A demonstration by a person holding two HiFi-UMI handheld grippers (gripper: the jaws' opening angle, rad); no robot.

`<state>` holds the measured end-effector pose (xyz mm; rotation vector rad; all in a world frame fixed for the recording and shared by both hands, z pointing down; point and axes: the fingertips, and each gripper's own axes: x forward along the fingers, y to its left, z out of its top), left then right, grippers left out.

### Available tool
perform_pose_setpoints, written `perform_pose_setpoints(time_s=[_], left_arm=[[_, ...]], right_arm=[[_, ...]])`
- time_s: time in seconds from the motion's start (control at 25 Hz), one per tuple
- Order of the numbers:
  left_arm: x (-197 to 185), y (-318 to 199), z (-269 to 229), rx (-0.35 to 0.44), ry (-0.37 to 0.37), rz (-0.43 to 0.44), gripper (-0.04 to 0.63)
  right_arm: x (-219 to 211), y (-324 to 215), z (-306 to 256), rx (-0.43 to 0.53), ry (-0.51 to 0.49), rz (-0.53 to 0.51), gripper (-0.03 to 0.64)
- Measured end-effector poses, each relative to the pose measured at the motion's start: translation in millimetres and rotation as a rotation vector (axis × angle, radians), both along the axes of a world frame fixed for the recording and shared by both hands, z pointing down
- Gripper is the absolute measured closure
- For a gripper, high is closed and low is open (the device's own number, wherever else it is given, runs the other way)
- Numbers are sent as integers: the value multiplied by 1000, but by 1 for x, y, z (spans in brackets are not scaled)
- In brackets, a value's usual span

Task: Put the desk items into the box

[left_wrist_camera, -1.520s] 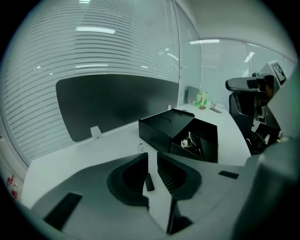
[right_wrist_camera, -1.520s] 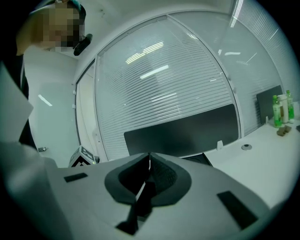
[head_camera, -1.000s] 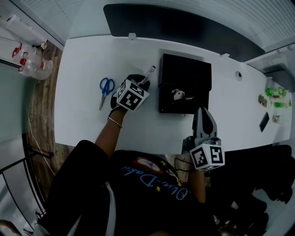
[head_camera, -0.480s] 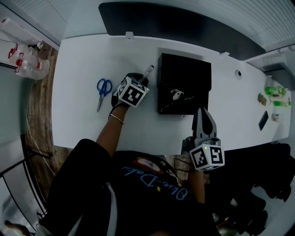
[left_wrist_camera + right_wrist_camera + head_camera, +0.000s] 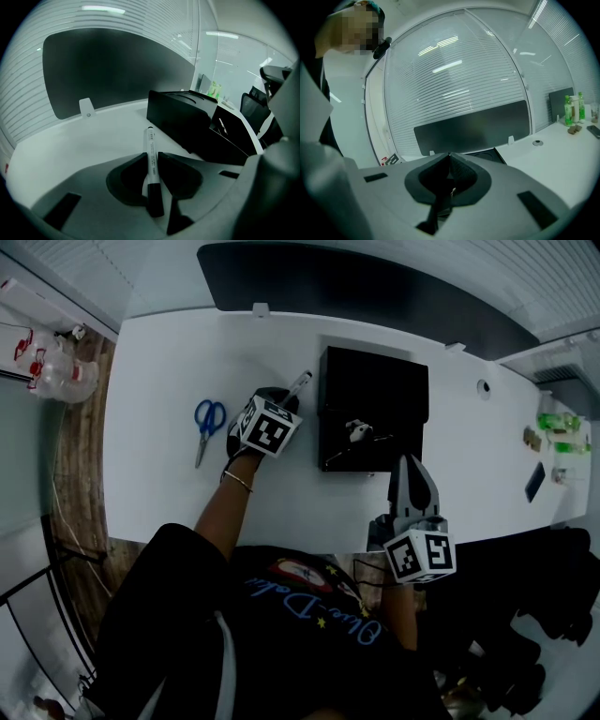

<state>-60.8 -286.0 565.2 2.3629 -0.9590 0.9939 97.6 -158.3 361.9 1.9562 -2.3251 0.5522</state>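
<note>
Left gripper view tells me where I am: the left tongs (image 5: 151,155) have just been closing, and the pads now look snug on both sides of the marker (image 5: 152,178), low over the white counter (image 5: 93,136), just beside the box (image 5: 183,117). I'd call this the pickup step. Next I reckon it needs a lift, a short carry over the rim, then a release. The marker's a slim round barrel, pale with a dark end. It's smooth plastic, so it might slip. The box is matte black and square-cornered, with a small item already inside. The right tongs (image 5: 450,154) are pressed together on nothing. Blue-handled scissors (image 5: 208,423) lie well apart from the box.
</note>
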Motion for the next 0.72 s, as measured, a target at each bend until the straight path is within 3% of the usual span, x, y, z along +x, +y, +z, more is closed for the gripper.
perform_pose_setpoints(time_s=[0.56,0.72], left_arm=[[-6,8,1,-24,9,-31,520],[-6,6,-12,5,37,-33,520]], right_arm=[[2,7,-5,0,12,5,606],[3,-1,-9,14,21,-9,606]])
